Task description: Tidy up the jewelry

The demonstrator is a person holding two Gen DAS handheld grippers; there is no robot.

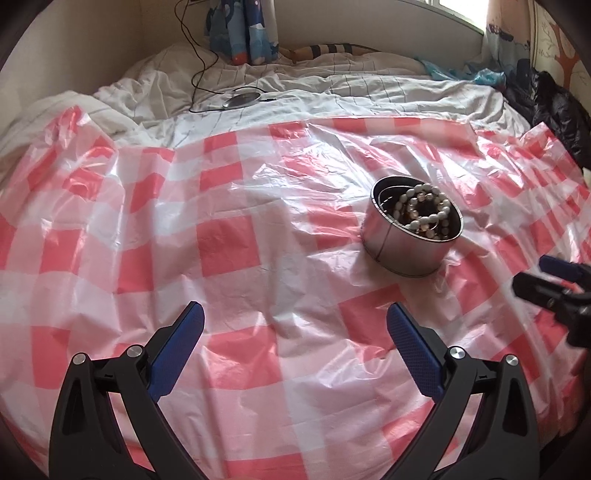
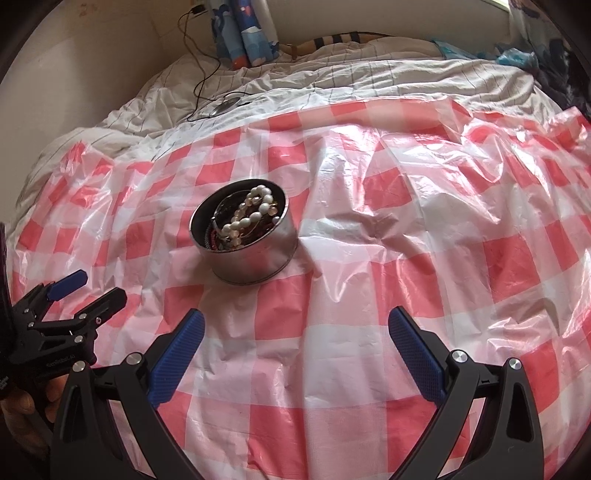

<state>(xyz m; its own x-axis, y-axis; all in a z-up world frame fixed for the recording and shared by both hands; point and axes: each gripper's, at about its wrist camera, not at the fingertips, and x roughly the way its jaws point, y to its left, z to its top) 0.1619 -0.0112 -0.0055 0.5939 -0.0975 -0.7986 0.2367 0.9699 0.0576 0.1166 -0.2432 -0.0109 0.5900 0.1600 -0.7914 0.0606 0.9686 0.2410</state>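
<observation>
A round silver tin [image 1: 406,254] stands on the red-and-white checked plastic sheet [image 1: 229,243]; it also shows in the right wrist view [image 2: 255,260]. Inside lie a white pearl bracelet [image 1: 424,208] [image 2: 251,218] and darker bead jewelry. My left gripper [image 1: 295,325] is open and empty, nearer than the tin and to its left; it shows at the left edge of the right wrist view [image 2: 98,286]. My right gripper [image 2: 295,326] is open and empty, nearer than the tin and to its right; it shows at the right edge of the left wrist view [image 1: 535,275].
The sheet covers a bed with a rumpled white striped duvet [image 1: 369,92]. A round disc with a black cable [image 1: 242,100] lies on the duvet behind. Dark clothing [image 1: 554,107] is piled at the far right. A blue patterned curtain [image 1: 243,29] hangs at the back wall.
</observation>
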